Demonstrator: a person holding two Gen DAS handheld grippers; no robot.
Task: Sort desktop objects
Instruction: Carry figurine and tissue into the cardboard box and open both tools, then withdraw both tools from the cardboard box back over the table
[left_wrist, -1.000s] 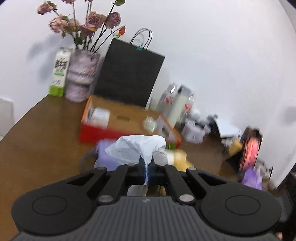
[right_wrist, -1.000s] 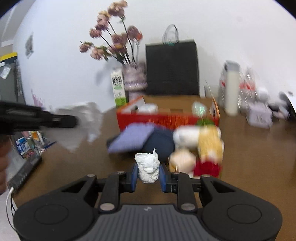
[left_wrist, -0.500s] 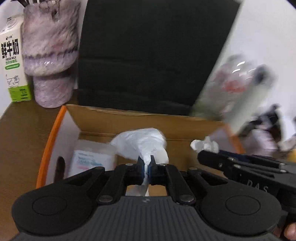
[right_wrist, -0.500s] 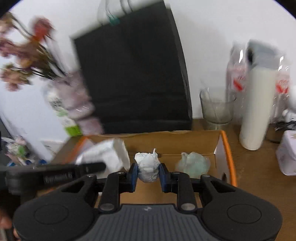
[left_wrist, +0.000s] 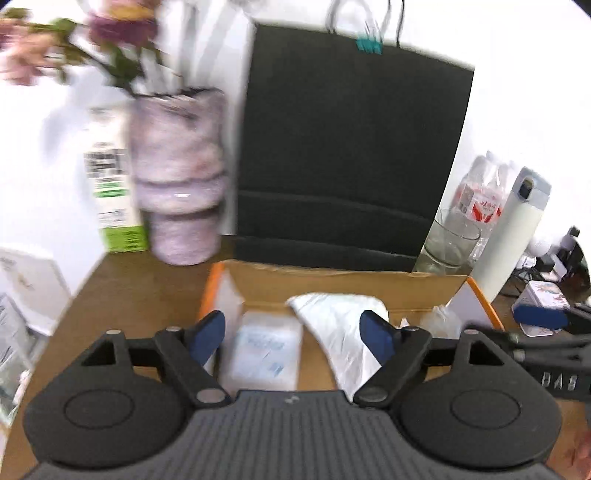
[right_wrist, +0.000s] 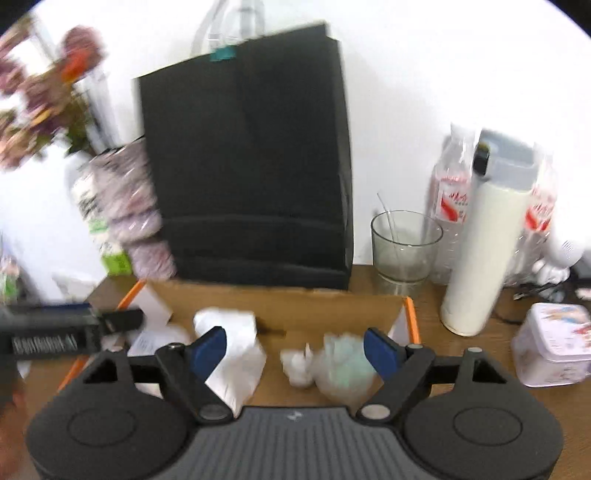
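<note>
In the left wrist view the left gripper has its jaws wide apart; the white tissue lies between them, lower center, inside the box. The right gripper is spread too, the crumpled wad below it.

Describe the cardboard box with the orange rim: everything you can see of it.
The cardboard box is a shallow open tray, plain brown inside, with an orange outer edge and white side flaps. It sits on the wooden table, in front of the black paper bag. Inside lie a large white tissue, a small crumpled white wad, a pale greenish clump and a flat white packet. Both claws are above it, open.
</note>
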